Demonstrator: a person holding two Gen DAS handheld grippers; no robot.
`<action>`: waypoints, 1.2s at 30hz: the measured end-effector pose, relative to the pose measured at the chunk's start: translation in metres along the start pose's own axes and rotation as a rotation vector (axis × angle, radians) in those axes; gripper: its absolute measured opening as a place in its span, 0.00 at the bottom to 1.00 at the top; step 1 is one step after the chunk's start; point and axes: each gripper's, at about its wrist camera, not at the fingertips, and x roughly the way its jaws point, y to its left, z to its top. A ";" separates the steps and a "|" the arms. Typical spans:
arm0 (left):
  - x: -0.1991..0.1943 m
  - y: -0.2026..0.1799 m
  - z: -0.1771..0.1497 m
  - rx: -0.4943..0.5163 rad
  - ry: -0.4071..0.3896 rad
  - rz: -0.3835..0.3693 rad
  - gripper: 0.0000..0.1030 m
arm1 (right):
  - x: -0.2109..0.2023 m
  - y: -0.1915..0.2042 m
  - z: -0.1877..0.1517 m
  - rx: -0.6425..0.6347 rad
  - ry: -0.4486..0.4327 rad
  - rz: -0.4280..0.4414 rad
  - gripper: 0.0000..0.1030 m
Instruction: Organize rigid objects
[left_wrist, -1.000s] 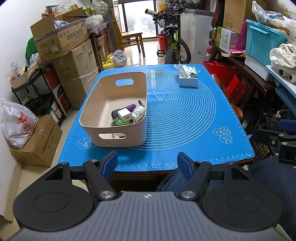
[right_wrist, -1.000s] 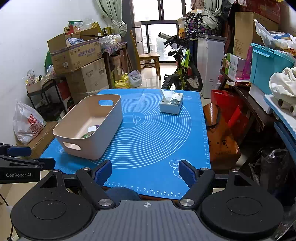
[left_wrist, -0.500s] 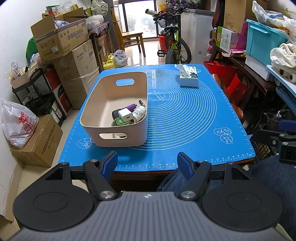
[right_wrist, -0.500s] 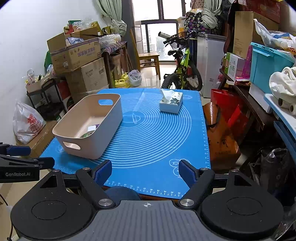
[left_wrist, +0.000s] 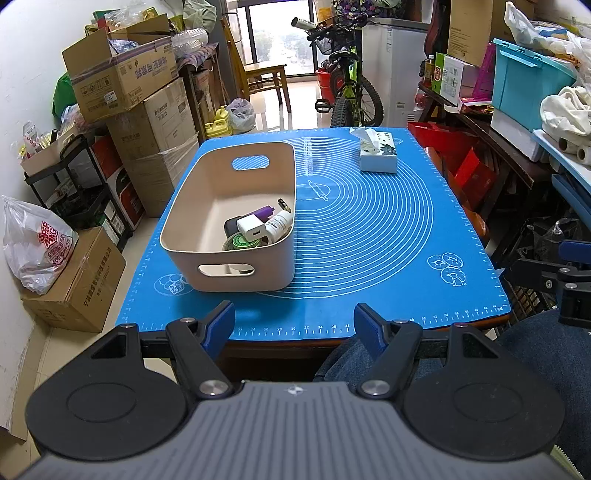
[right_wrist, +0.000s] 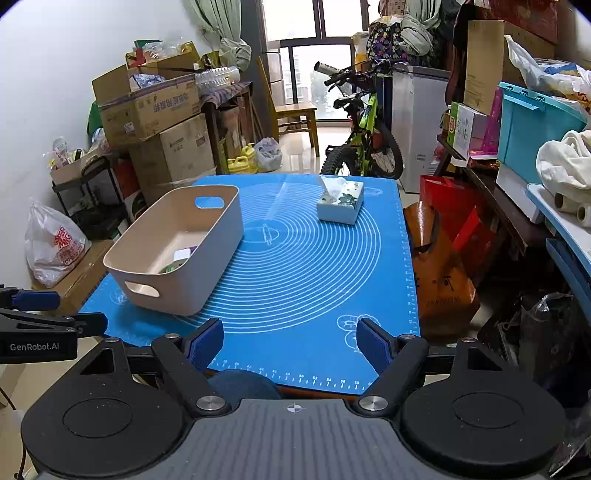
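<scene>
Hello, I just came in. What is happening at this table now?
A person holds two grippers, left gripper and right gripper, both open, empty and held back at the near edge of the blue mat. The small items, among them a white charger, lie in the beige bin. A tissue box stands apart.

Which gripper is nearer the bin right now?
Left. The left gripper hangs off the table's near edge, almost straight in front of the bin. The right gripper is also off that edge, but out to the bin's right side. Both are open and empty.
</scene>
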 end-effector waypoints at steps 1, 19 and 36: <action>0.000 0.000 -0.001 0.000 0.000 0.000 0.70 | 0.000 0.000 0.000 0.000 0.000 0.000 0.79; 0.000 0.001 -0.001 0.003 0.003 -0.002 0.70 | 0.000 -0.001 0.001 0.003 0.002 0.001 0.79; 0.003 0.003 -0.004 0.014 -0.006 0.012 0.75 | -0.001 -0.002 0.002 0.001 0.006 -0.001 0.79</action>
